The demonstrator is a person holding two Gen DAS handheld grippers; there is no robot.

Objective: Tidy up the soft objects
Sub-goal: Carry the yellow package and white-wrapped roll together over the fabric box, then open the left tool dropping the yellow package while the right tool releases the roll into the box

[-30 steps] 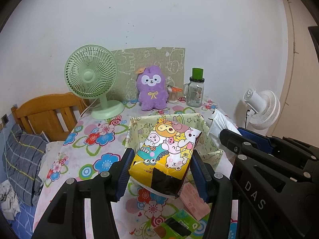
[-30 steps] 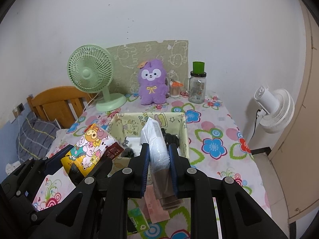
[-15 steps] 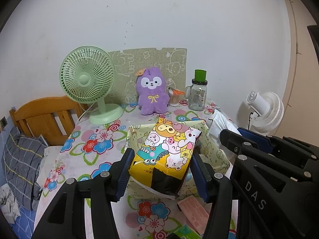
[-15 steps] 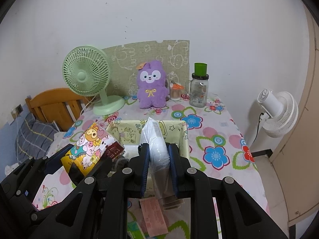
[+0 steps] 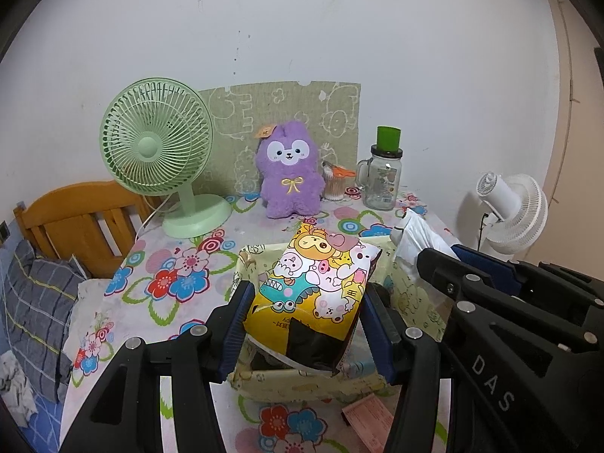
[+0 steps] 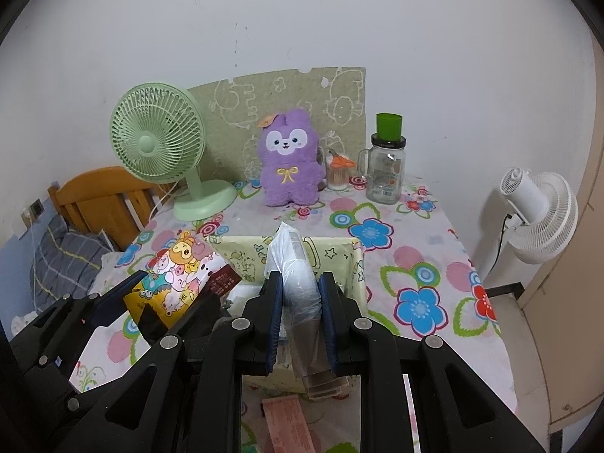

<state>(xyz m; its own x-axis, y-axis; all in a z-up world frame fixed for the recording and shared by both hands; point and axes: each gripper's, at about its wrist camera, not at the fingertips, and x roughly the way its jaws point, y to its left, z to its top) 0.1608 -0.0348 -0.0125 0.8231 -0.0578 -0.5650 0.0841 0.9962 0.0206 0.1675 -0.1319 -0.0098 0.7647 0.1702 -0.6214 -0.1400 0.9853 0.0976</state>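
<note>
My left gripper (image 5: 305, 294) is shut on a yellow cartoon-print soft pack (image 5: 317, 290), held over the near part of a pale yellow fabric bin (image 5: 245, 260) on the flowered table. My right gripper (image 6: 300, 283) is shut on a clear plastic-wrapped white pack (image 6: 296, 283), held above the same fabric bin (image 6: 339, 253). The right wrist view also shows the cartoon pack (image 6: 181, 275) in the left gripper (image 6: 177, 302) at its left. A purple plush toy (image 5: 288, 175) sits upright at the back of the table.
A green desk fan (image 5: 158, 154) stands back left, a glass jar with a green cup (image 5: 383, 177) and a small pot (image 5: 334, 183) back right. A white fan (image 5: 509, 213) stands off the table's right edge. A pink slip (image 6: 287, 422) lies near the front. A wooden bed frame (image 5: 79, 219) is left.
Both grippers have moved forward toward the back of the table with their packs, so the bin now lies directly under them. Neither grip has changed.
</note>
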